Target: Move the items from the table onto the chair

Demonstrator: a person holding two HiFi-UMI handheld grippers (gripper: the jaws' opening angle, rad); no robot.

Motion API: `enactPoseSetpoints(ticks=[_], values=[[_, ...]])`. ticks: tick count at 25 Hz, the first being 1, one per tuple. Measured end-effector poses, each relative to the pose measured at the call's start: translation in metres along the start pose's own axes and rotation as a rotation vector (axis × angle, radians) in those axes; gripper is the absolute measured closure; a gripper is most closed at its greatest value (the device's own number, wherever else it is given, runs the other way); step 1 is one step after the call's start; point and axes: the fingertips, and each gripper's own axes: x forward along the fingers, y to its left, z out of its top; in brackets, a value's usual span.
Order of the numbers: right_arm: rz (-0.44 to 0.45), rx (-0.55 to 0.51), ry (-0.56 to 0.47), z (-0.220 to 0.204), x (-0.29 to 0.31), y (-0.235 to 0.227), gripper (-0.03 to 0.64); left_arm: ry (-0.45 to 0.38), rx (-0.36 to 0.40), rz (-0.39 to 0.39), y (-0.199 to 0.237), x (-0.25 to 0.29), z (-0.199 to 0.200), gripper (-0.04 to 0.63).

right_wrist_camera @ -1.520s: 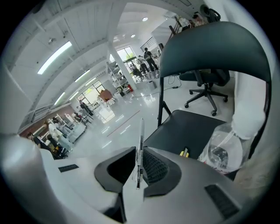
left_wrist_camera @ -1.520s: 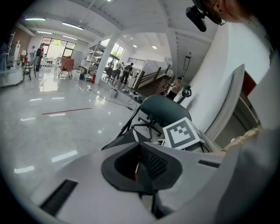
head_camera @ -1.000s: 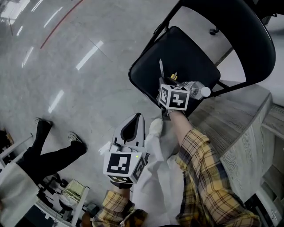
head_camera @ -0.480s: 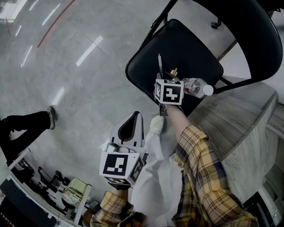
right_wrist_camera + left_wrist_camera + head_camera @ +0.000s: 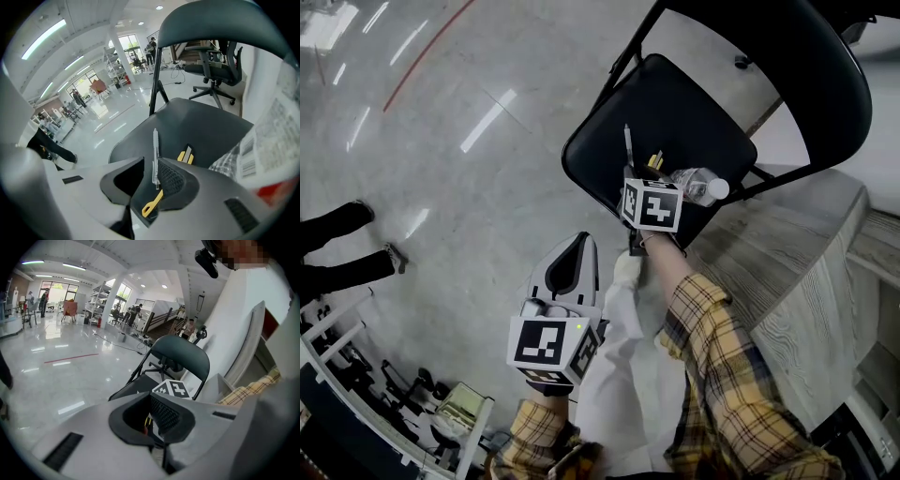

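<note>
We see the right gripper [image 5: 149, 176] down at the seat of the black chair [image 5: 675, 103], at the seat's edge nearest us, with its jaws standing apart. Between them lies a slim clear pen [image 5: 154, 157], running close along the right-hand pad. Whether it touches that pad we cannot tell. Its far end points toward the middle of the seat. Lower in the same gap a yellow handle [image 5: 152, 204] shows, and we cannot make out what it belongs to.

Just to the right of the pen, a yellow-and-black utility knife [image 5: 187, 154] rests on the seat. Farther right, a clear plastic bottle [image 5: 694, 184] lies on its side at the seat's edge beside the table [image 5: 806, 272], its white cap turned toward the table's grey wood top.

The left gripper [image 5: 574, 258] hangs over the glossy grey floor [image 5: 441, 141], apart from the chair and short of the seat's near edge. Its jaws are parted too and nothing sits between them — through the gap, its own view shows only the right gripper's marker cube [image 5: 171, 389] with the chair behind it.

Our right arm reaches to the seat in a plaid sleeve [image 5: 722, 366]. At the left edge of the head view, another person's dark-trousered legs [image 5: 333, 248] stretch across the floor.
</note>
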Motion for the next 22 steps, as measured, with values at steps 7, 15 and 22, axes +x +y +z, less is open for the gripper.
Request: enactPoseSetpoints(ticks=[7, 15, 22], values=[[0.064, 0.058, 0.015, -0.015, -0.056, 0.057, 0.537, -0.043, 0.019, 0.006, -0.013, -0.044, 0.041, 0.591], [0.266, 0.030, -0.029, -0.025, -0.195, 0.153, 0.537, -0.157, 0.058, -0.004, -0.042, -0.116, 0.128, 0.591], [0.460, 0.077, -0.123, -0.038, -0.353, 0.178, 0.537, -0.147, 0.197, -0.071, -0.113, -0.171, 0.154, 0.591]])
